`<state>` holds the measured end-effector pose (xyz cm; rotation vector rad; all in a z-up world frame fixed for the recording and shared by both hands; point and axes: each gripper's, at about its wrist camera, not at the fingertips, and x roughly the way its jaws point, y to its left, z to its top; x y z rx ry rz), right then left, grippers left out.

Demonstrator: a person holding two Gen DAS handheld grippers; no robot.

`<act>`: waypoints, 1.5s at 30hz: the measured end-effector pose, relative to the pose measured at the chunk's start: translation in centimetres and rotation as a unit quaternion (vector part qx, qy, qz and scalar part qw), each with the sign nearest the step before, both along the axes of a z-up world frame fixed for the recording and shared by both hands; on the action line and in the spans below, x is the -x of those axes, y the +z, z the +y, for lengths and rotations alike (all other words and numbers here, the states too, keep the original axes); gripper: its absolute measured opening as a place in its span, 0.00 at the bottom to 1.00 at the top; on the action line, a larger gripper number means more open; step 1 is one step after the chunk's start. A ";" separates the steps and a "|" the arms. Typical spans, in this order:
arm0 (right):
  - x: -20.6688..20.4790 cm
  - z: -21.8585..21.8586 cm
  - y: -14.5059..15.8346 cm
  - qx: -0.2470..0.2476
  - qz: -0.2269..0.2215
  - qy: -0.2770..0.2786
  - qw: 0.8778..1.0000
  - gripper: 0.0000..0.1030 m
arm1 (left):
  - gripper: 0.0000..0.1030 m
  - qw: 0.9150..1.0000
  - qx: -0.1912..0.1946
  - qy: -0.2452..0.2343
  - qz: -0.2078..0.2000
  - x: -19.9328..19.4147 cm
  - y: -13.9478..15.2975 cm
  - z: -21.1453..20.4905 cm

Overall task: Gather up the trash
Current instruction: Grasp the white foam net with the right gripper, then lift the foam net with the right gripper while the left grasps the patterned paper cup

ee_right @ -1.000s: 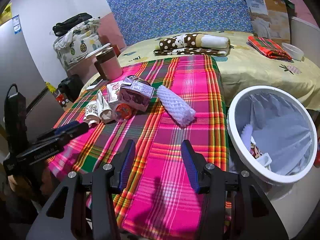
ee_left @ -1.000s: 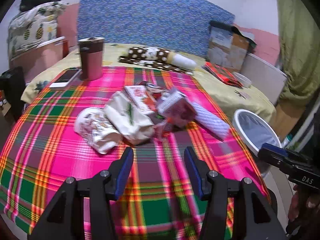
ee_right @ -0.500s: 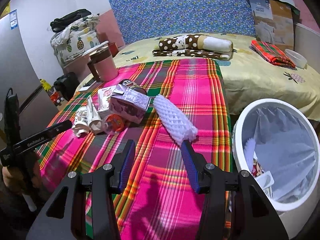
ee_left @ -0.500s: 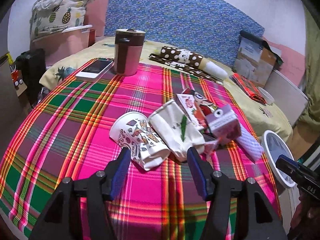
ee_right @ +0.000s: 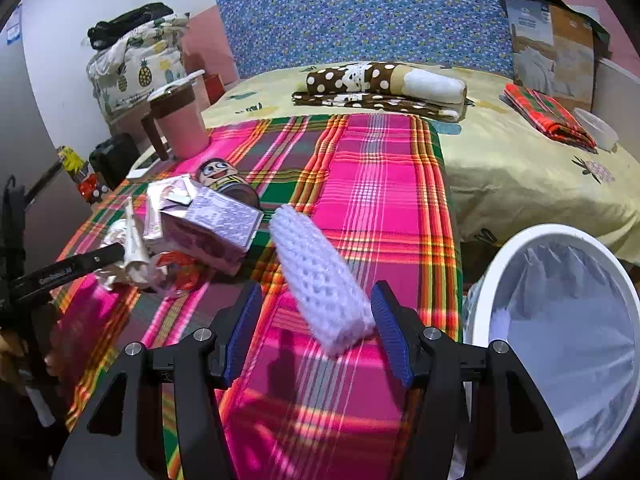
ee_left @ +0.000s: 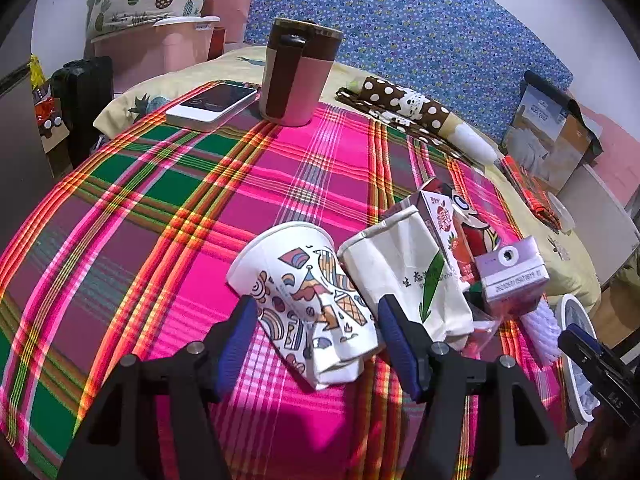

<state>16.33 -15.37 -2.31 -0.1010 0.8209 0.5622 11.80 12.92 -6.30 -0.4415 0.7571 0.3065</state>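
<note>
Trash lies on a pink plaid cloth (ee_left: 160, 216). A crushed printed paper cup (ee_left: 308, 300) lies on its side between the open fingers of my left gripper (ee_left: 316, 328). Beside it are a flattened white cup (ee_left: 408, 280), a small red carton (ee_left: 444, 220) and a purple carton (ee_left: 512, 276). In the right wrist view a white foam net sleeve (ee_right: 320, 276) lies with its near end between the open fingers of my right gripper (ee_right: 316, 320). The purple carton (ee_right: 212, 228) sits to its left. A white bin (ee_right: 560, 320) with a liner stands at the right.
A pink and brown mug (ee_left: 298, 72) and a phone (ee_left: 212, 106) stand at the cloth's far end. A polka-dot roll (ee_right: 380, 80), a folded red cloth (ee_right: 548, 116) and a box (ee_right: 552, 40) lie on the yellow sheet behind.
My left gripper has moved forward and left until its fingers flank the printed cup. My right gripper has moved forward onto the foam sleeve's end. Both stayed open.
</note>
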 end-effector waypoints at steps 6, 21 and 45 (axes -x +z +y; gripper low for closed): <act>-0.9 0.3 -1.3 0.022 0.018 0.008 1.000 0.57 | 0.68 1.000 -0.009 0.006 0.007 -0.4 -0.3 0.0; 0.8 -0.2 -0.9 -0.001 0.037 0.007 0.999 0.29 | 0.63 1.000 -0.010 0.013 0.010 0.6 -0.2 0.2; 2.7 -0.8 -0.4 -0.028 0.039 0.003 0.999 0.26 | 0.41 0.997 -0.067 -0.018 0.019 2.2 1.1 -2.2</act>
